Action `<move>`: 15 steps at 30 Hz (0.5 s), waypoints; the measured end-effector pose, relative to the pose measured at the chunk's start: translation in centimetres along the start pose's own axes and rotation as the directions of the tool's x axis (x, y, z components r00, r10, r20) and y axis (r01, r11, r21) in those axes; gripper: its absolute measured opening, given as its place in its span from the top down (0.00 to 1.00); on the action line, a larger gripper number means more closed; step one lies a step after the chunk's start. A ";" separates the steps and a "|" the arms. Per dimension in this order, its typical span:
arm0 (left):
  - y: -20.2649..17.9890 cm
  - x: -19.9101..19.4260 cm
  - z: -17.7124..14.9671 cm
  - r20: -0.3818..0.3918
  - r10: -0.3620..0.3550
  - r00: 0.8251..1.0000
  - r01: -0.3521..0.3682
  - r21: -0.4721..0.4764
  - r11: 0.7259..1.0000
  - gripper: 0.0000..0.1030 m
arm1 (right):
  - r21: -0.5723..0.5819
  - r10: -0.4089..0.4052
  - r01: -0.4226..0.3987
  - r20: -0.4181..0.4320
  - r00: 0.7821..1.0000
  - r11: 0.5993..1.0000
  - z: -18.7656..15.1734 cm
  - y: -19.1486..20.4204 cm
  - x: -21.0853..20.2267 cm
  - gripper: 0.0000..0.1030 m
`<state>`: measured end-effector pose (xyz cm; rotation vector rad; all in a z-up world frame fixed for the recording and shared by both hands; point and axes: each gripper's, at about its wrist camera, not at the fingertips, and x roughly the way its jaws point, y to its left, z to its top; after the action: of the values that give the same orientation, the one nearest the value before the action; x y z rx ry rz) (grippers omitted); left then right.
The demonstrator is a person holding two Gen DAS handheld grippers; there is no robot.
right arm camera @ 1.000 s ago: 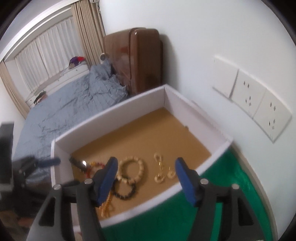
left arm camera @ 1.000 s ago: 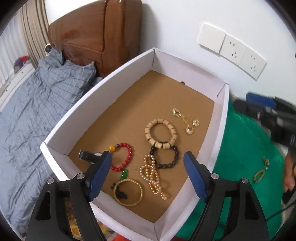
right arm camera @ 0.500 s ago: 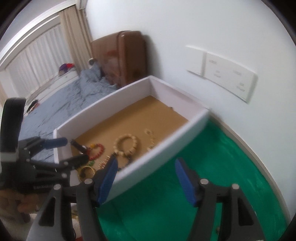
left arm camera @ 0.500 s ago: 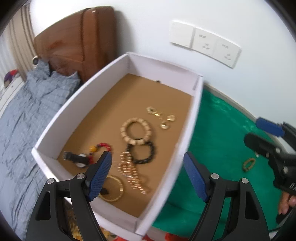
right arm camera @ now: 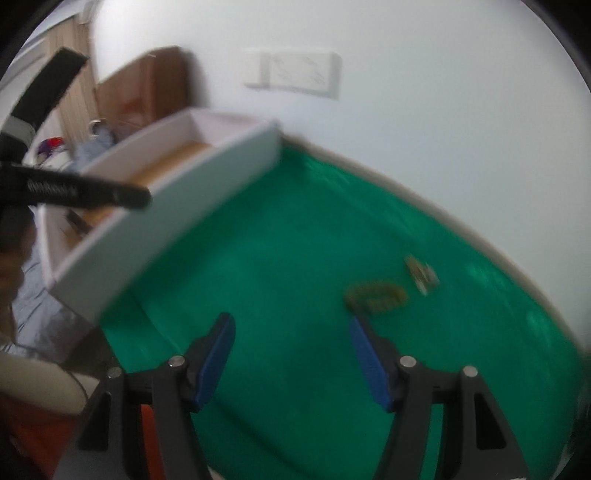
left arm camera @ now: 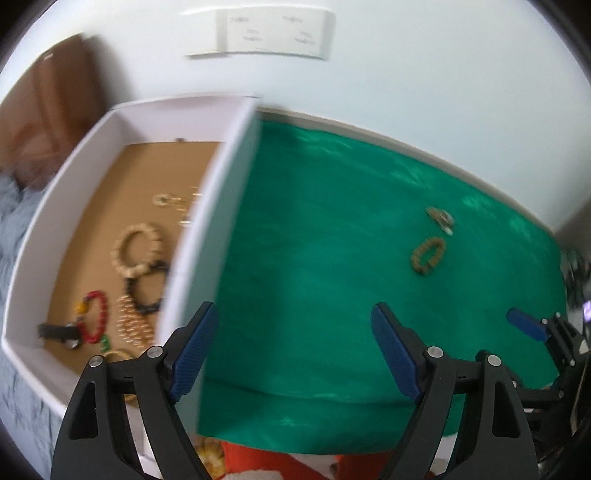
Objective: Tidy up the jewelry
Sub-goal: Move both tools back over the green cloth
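Observation:
A white box [left arm camera: 207, 236] with a brown floor sits at the left of a green cloth [left arm camera: 332, 295]. It holds several bracelets: a tan bead one [left arm camera: 137, 251], a black one [left arm camera: 146, 291], a red one [left arm camera: 96, 315], plus gold pieces. On the cloth lie a gold-brown bracelet [left arm camera: 427, 255] and a small gold piece [left arm camera: 440, 218]; both show blurred in the right wrist view, the bracelet [right arm camera: 376, 295] and the piece [right arm camera: 421, 274]. My left gripper [left arm camera: 293, 350] is open and empty over the cloth beside the box. My right gripper [right arm camera: 291, 358] is open and empty, just short of the bracelet.
A white wall with socket plates [left arm camera: 273, 33] runs behind the cloth. A wooden headboard [left arm camera: 48, 107] and a grey bed [left arm camera: 7, 206] lie left of the box [right arm camera: 166, 218]. Red fabric [left arm camera: 266, 461] shows under the cloth's front edge.
Both grippers have swung right, away from the box and over the green cloth. The loose bracelet and gold piece have come closer in both views. Both stay open.

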<state>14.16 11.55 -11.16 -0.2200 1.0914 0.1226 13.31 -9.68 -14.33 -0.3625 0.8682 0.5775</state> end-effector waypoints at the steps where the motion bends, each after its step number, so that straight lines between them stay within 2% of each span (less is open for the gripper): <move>1: -0.9 0.4 0.0 -0.010 -0.014 1.000 0.015 0.023 1.000 0.17 | 0.044 -0.013 0.013 -0.012 1.000 0.999 -1.0 -1.0 -0.2 0.36; 7: -5.0 2.4 -0.1 -0.064 -0.065 0.996 0.073 0.117 0.990 0.17 | 0.135 -0.065 0.066 -0.014 0.998 0.989 -3.0 -3.4 -1.7 0.36; 15: -8.2 5.5 -0.8 -0.133 -0.082 0.988 0.104 0.164 0.981 0.17 | 0.159 -0.046 0.053 -0.048 0.998 0.986 -4.6 -4.3 -1.9 0.36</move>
<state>17.66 3.36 -15.48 -0.1261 1.2082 -0.0694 12.18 -16.12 -15.26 -0.2510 0.9391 0.4513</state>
